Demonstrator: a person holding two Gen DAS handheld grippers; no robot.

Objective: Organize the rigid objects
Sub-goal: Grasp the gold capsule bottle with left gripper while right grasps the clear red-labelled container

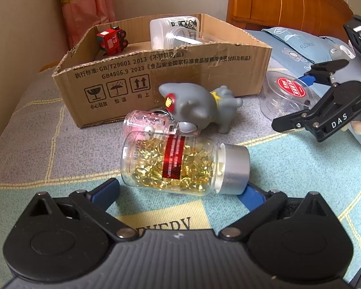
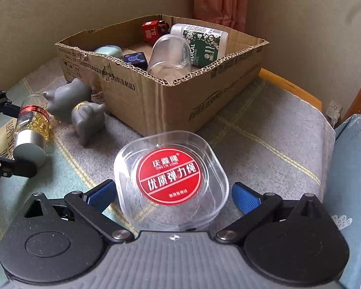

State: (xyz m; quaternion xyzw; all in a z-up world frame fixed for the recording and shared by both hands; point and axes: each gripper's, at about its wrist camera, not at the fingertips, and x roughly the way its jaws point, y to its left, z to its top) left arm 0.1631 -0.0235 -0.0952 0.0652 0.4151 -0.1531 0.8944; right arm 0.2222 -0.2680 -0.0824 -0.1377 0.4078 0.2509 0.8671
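We see an open brown cardboard box (image 2: pixel 180 101) on the checked grey and teal bedspread (image 2: pixel 264 130). Inside it lie a red toy train engine (image 2: pixel 154 30) at the far wall, a white tub with a green "medical cotton swab" label (image 2: pixel 202 44) on its side, a clear empty plastic jar (image 2: pixel 168 56) tilted against the tub, a pale blue rounded case (image 2: pixel 109 51) and a dark blue die-like cube (image 2: pixel 135 59).

At our left gripper (image 1: pixel 180 192), the jaws stand wide apart around a clear bottle of golden capsules with a silver cap (image 1: pixel 180 163), which lies on its side just ahead, cap toward three o'clock; whether the pads touch it we cannot tell. Behind it, at twelve o'clock, rest a small pink clear jar (image 1: pixel 146 122) and a grey rubber animal toy (image 1: pixel 195 110), close before the box.

Our right gripper (image 2: pixel 174 193) is also spread wide, flanking a clear square plastic case with a round red label (image 2: pixel 170 180), without gripping it.
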